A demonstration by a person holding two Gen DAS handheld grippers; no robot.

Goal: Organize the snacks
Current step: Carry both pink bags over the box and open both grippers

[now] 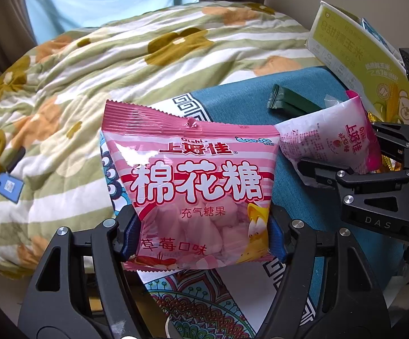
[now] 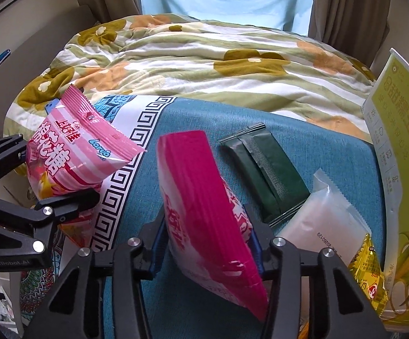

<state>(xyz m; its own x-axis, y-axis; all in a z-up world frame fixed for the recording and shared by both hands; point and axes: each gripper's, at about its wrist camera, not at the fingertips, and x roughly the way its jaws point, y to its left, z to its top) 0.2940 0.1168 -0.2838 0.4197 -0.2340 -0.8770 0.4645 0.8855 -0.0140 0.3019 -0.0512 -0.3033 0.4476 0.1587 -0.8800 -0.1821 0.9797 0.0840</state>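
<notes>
Clamping pink marshmallow bags point(image 1: 193, 186) point(image 2: 213, 214), both the left gripper point(image 1: 201, 237) and the right gripper point(image 2: 207, 251) are hovering over a teal cloth point(image 2: 303, 147) beside a floral quilt point(image 1: 63, 90).

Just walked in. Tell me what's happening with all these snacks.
A person is sorting snacks with two handheld grippers. The left gripper is clamped on a pink striped marshmallow bag; the right gripper is shut on a smaller magenta-and-white snack packet. A dark green foil packet and a clear white sachet lie on the teal cloth.
</notes>
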